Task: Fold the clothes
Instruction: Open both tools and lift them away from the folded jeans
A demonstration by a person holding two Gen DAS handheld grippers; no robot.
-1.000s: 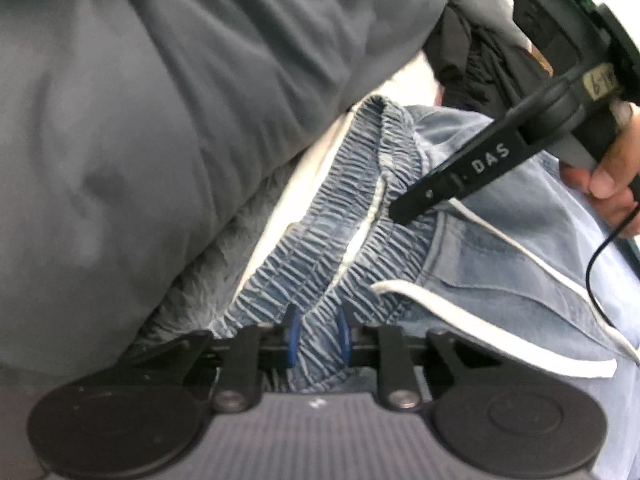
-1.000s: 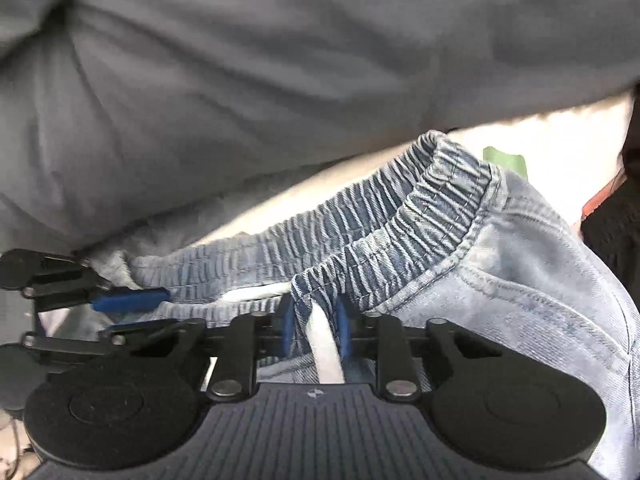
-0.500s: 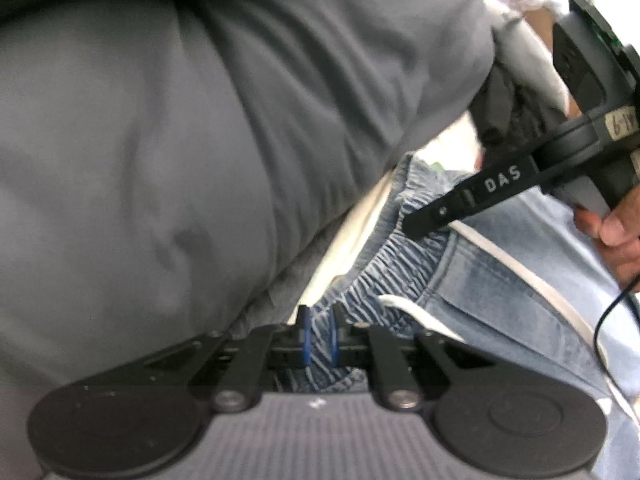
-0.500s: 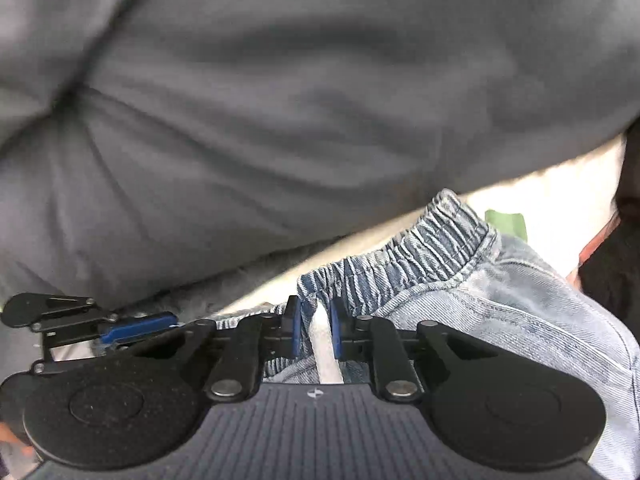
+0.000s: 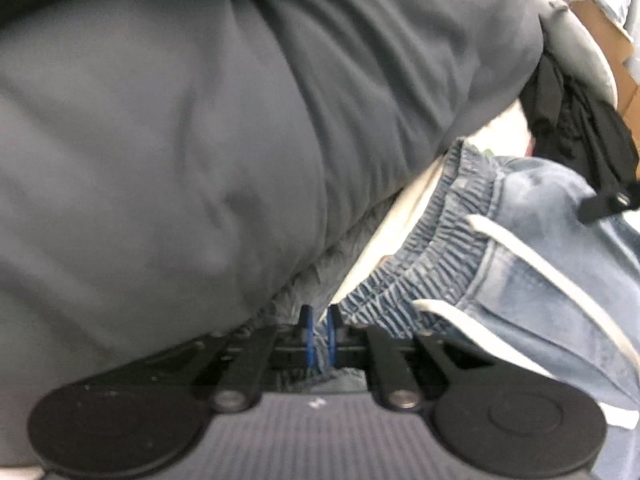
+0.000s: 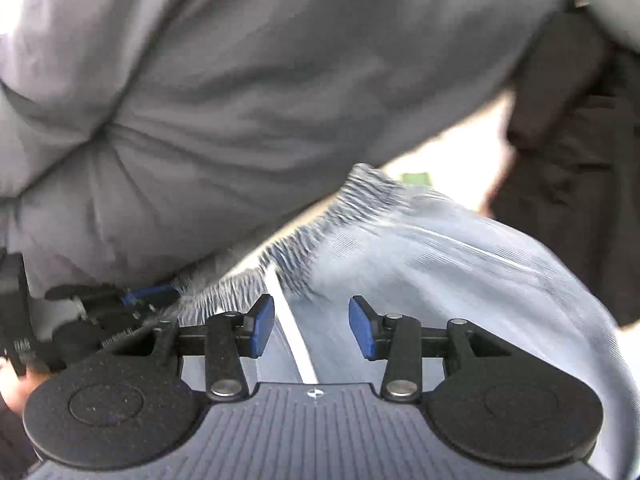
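Our right gripper [image 6: 311, 326] just let go of the jeans [image 6: 440, 272] (fingers now wide apart), while our left gripper [image 5: 319, 334] still pinches the waistband [image 5: 436, 240].

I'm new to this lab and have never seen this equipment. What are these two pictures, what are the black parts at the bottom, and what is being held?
No robot here: a person holds a hand-held gripper in each hand, each with a fisheye camera looking along its fingers. One picture is from the left gripper, one from the right gripper; the black parts are their linkages. The blue denim shorts, with an elastic waistband and white drawstring, are being folded. The left jaws are shut on the waistband. The right jaws stand open, holding nothing, with the drawstring running between them. The big grey mass is the person's top. The pictures are blurred.
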